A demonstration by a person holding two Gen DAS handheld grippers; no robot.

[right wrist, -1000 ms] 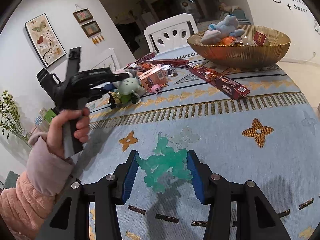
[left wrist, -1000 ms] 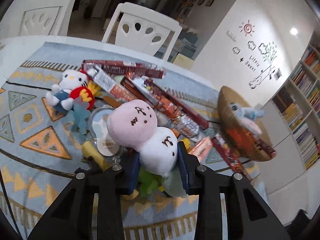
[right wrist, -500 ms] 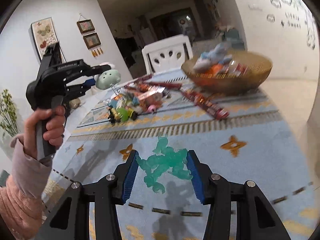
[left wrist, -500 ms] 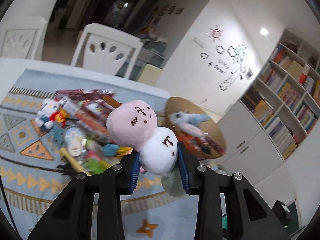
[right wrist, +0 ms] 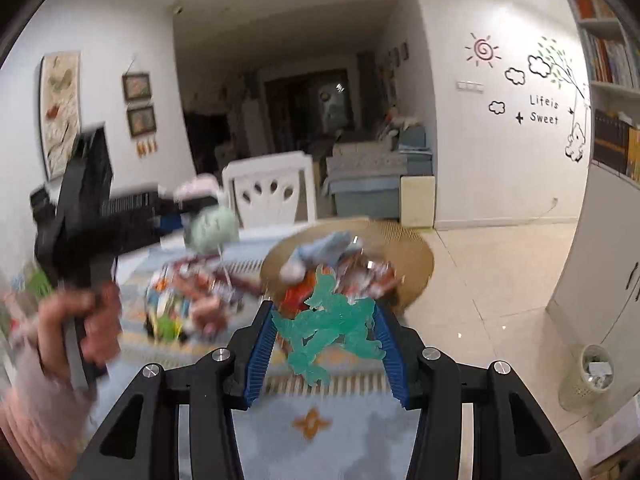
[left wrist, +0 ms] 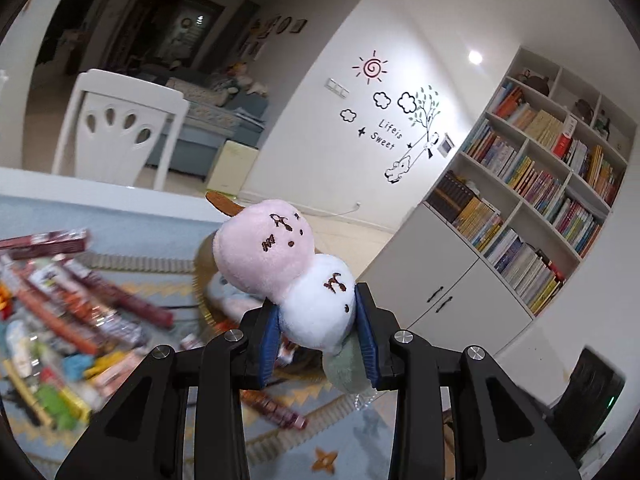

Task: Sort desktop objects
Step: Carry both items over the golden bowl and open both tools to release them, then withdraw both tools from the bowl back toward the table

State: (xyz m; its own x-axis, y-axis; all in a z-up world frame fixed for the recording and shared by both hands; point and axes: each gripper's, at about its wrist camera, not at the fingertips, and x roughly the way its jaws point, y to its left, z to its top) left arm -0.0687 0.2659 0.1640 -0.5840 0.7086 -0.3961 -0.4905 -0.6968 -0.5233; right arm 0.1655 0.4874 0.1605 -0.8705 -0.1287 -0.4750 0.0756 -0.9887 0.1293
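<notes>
Change since earlier frame: both grippers have risen off the tablecloth, toys carried along, gold bowl now just ahead.
Left gripper (left wrist: 316, 332): blue pads pinching the white ball of a pink-white-green plush dango (left wrist: 304, 280).
Right gripper (right wrist: 326, 340): pinching a translucent teal figurine (right wrist: 328, 326), held in the air.
Gold bowl (right wrist: 416, 248): holds a blue plush, probably snack packets; blurred.
Snack boxes (left wrist: 80, 300): strewn left on patterned tablecloth (left wrist: 360, 440).
</notes>
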